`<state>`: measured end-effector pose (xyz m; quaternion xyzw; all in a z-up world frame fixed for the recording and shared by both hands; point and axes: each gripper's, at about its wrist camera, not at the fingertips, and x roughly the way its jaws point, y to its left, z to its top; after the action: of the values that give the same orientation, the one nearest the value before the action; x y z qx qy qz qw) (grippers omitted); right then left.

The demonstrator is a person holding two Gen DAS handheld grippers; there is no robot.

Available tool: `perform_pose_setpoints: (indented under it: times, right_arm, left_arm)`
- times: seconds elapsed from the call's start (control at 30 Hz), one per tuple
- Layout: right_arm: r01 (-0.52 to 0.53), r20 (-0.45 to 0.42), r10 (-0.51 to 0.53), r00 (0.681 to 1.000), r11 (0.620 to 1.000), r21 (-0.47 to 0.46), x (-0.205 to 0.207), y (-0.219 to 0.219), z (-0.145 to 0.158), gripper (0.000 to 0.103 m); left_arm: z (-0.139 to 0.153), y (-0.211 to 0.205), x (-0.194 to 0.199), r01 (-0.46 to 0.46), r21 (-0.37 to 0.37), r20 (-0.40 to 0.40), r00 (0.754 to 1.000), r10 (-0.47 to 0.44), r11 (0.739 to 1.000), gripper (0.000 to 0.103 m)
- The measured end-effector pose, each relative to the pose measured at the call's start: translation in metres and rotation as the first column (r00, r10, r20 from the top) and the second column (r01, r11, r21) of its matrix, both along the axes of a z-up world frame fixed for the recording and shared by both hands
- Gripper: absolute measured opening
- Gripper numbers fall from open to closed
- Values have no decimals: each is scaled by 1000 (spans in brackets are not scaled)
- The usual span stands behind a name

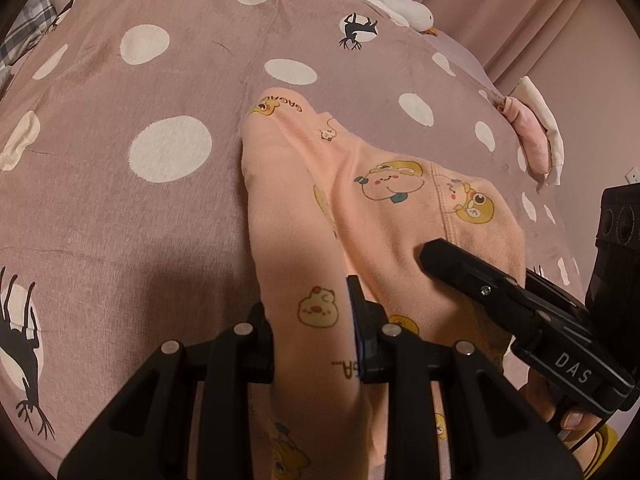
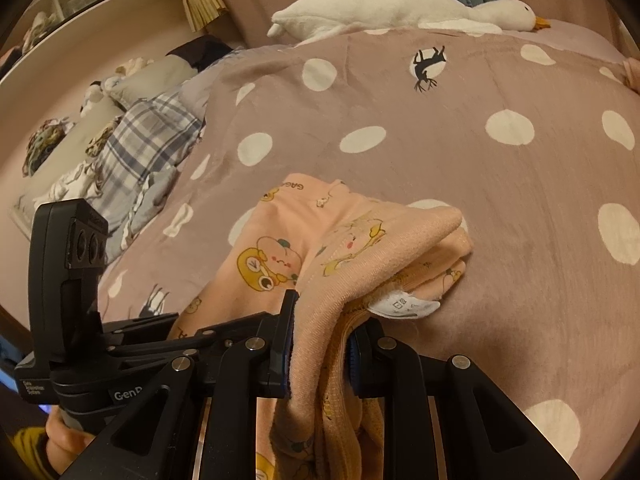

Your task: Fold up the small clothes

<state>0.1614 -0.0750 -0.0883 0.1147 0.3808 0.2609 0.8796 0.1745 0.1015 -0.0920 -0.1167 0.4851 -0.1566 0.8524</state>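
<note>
A small peach garment (image 1: 384, 216) with cartoon animal prints lies on the mauve polka-dot blanket (image 1: 120, 208). My left gripper (image 1: 312, 340) is shut on a long fold of it, and the cloth runs up between the two fingers. My right gripper (image 2: 320, 352) is shut on a thick bunch of the same garment (image 2: 360, 248), whose layers drape over the jaws, with a white care label (image 2: 404, 304) sticking out. In the left wrist view the right gripper (image 1: 432, 254) comes in from the right, tip down on the cloth. The two grippers are close together, side by side.
A white plush goose (image 2: 384, 8) lies along the far edge of the bed. Plaid bedding (image 2: 148, 140) and pillows sit at the far left. A pink and white folded item (image 1: 532, 136) rests near the right edge, and a pink curtain (image 1: 520, 12) hangs behind it.
</note>
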Motion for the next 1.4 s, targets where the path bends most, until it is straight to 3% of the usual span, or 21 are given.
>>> perform_pose_setpoints:
  times: [1.1, 1.4]
  right_arm:
    - [55, -76, -55, 996, 998, 3, 7, -17, -15, 23]
    - [78, -104, -78, 992, 997, 4, 9, -23, -21, 23]
  left_arm:
    - [-5, 2, 0, -6, 12, -13, 1000, 6, 1000, 30]
    - [-6, 5, 0, -18, 29, -24, 1000, 19, 999, 37]
